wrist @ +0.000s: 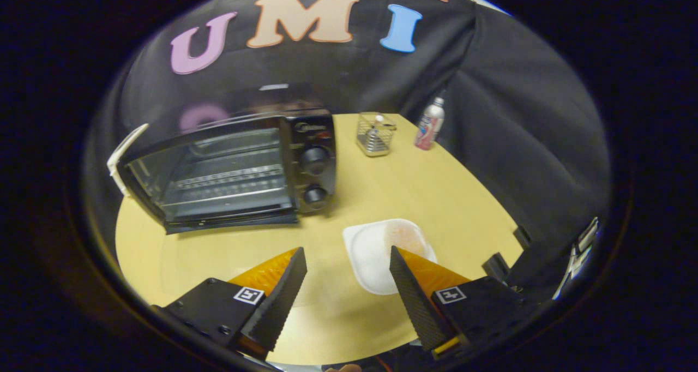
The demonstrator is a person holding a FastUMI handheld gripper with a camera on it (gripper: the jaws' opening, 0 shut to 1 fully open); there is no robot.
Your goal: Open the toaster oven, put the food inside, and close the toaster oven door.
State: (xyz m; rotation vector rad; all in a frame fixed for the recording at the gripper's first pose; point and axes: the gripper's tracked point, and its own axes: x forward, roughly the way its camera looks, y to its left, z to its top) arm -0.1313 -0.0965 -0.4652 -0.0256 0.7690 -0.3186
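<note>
The toaster oven (234, 167) sits on the yellow table (436, 197), far ahead of your left finger, with its door looking shut. Your gripper (347, 260) is spread wide, holding nothing. The white tray (371, 252) with the food (406, 237) lies just by your right finger. Far back you see 1 wire basket (375, 135) and 1 bottle (430, 124).

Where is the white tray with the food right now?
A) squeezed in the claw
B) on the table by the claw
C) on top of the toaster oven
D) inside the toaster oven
B: the white tray lies on the yellow table, partly behind one finger of the open claw, apart from the toaster oven, whose racks look bare.
</note>
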